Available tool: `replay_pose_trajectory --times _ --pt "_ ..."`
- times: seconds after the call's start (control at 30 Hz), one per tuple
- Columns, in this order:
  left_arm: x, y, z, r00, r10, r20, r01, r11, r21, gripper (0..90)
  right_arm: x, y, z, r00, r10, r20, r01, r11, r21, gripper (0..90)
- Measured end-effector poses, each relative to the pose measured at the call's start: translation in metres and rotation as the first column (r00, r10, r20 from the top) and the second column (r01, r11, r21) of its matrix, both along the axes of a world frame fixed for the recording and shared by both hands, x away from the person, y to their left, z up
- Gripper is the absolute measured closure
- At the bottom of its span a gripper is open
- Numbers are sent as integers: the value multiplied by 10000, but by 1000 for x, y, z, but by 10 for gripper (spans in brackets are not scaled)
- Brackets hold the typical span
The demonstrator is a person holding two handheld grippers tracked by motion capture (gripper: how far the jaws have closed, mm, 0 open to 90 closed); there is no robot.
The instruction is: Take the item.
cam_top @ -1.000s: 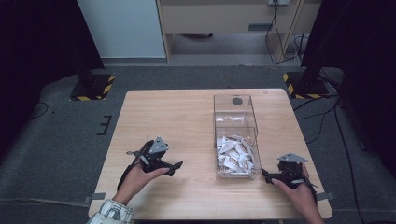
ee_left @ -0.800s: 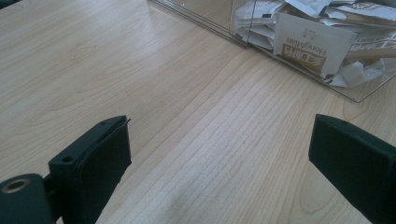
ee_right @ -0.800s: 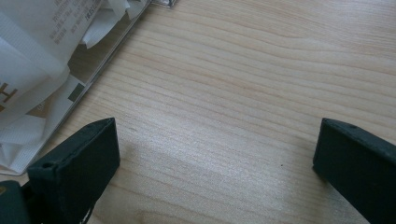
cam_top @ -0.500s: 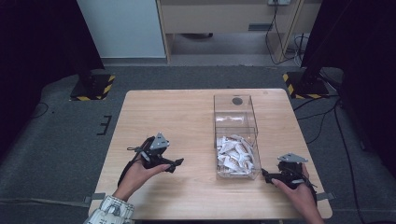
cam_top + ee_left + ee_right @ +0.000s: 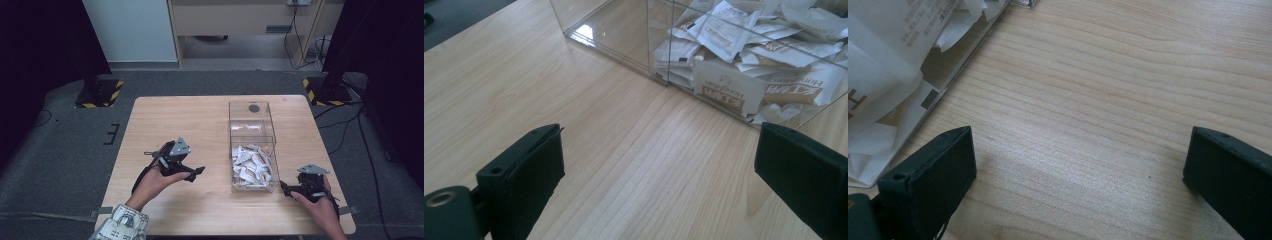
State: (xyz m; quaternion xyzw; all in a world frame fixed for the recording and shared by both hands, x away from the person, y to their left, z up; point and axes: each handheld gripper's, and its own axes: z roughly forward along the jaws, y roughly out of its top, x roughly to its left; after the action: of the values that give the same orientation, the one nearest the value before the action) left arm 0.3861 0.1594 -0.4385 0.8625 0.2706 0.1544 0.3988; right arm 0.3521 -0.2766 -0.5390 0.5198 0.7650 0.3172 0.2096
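The left gripper (image 5: 196, 172) has its black jaws wide apart with nothing between them, just bare wood. The right gripper (image 5: 286, 189) is wide open too and holds nothing. In both gripper views the jaws are cut off at the bottom edge.

The clear box (image 5: 253, 145) has flat see-through plastic walls. It sits between the two grippers, near both. The white paper packets (image 5: 252, 165) fill its near half, crinkly and piled up. Their brown print is too small to read from the high view. The table (image 5: 175, 120) is pale, smooth wood with fine lines.

Since a moment ago the left gripper has slid a little closer to the box. The right gripper has stayed put.
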Motion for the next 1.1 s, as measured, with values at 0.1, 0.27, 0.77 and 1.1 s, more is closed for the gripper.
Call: replay_pose_trajectory --times 0.1,0.27,0.77,1.1 --pt "3 -6 3 9999 -103 55 103 9999 -21 53 0 0 0 10000 -1 -1 1 10000 0 8" --pt "5 -11 6 9999 -96 116 97 9999 -68 57 0 0 0 10000 -1 0 1 10000 -2 8" --pt "9 -38 21 9982 -487 359 491 9987 -116 64 1 0 0 10000 27 24 -27 10000 -22 8" --pt "16 -45 28 9980 -420 469 437 9984 -364 61 1 0 0 10000 29 25 -29 10000 -24 8"
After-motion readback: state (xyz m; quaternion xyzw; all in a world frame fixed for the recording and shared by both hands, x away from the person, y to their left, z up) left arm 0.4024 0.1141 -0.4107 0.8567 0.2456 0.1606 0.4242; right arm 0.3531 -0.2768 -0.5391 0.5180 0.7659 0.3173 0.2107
